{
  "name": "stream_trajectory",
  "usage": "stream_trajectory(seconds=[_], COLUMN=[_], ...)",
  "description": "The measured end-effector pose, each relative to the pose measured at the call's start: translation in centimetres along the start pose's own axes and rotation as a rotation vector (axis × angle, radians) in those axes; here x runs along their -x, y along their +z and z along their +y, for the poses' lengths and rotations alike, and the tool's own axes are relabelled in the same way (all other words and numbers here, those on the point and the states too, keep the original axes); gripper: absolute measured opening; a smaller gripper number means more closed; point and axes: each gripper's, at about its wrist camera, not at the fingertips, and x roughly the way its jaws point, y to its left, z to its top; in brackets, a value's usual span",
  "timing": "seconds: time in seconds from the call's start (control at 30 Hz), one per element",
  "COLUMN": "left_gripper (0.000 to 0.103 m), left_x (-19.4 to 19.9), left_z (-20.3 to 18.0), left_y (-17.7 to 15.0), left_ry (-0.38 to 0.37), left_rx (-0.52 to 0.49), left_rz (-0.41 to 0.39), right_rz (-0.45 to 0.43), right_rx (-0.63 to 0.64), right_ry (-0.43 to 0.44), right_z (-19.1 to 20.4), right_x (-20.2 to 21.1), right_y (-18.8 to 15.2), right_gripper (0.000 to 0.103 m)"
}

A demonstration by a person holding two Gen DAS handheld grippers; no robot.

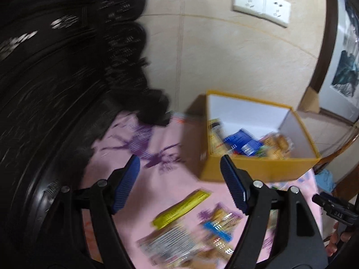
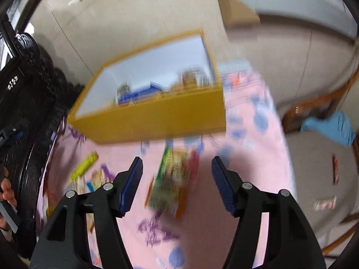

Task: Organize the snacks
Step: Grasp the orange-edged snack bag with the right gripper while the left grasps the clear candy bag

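Observation:
An open yellow box [image 1: 258,168] with a white inside stands on a pink flowered cloth [image 1: 112,143] and holds several snack packets, some of them blue [image 1: 240,142]. On the cloth in front of it lie a yellow bar [image 1: 181,208] and blurred packets [image 1: 170,244]. My left gripper [image 1: 179,165] is open above the cloth, left of the box, with nothing between its pads. In the right wrist view the box [image 2: 157,121] is ahead. My right gripper [image 2: 177,163] is open over a green and orange packet [image 2: 170,183] lying on the cloth. The yellow bar [image 2: 84,165] lies to the left.
A large black object [image 1: 56,89] fills the left side. The tiled wall carries sockets [image 1: 260,4]. Right of the cloth are a wooden chair [image 2: 314,107] with a blue rag [image 2: 332,127] and two packets on the floor [image 2: 325,202]. A hand [image 2: 6,192] shows at the left edge.

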Motion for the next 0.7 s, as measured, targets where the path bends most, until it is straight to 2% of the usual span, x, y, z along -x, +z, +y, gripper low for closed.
stream_trajectory(seconds=[0.17, 0.3, 0.47, 0.6, 0.7], left_gripper=[0.076, 0.076, 0.076, 0.076, 0.076], left_x=[1.0, 1.1, 1.1, 1.0, 0.8], left_z=[2.7, 3.2, 3.5, 3.4, 3.2], left_y=[-3.0, -4.7, -5.9, -6.4, -6.7], left_ry=[0.062, 0.085, 0.079, 0.077, 0.074], left_rx=[0.012, 0.002, 0.014, 0.016, 0.008], left_rz=[0.021, 0.042, 0.069, 0.082, 0.089], right_rz=[0.073, 0.097, 0.108, 0.078, 0.067], right_rx=[0.047, 0.016, -0.039, 0.005, 0.098], right_ry=[-0.010, -0.041, -0.009, -0.050, -0.110], right_z=[1.4, 1.3, 1.6, 2.9, 4.2], right_x=[-2.2, -4.1, -6.8, -8.4, -9.1], right_y=[-3.6, -4.0, -3.8, -3.6, -4.1], right_gripper=[0.064, 0.064, 0.066, 0.073, 0.073])
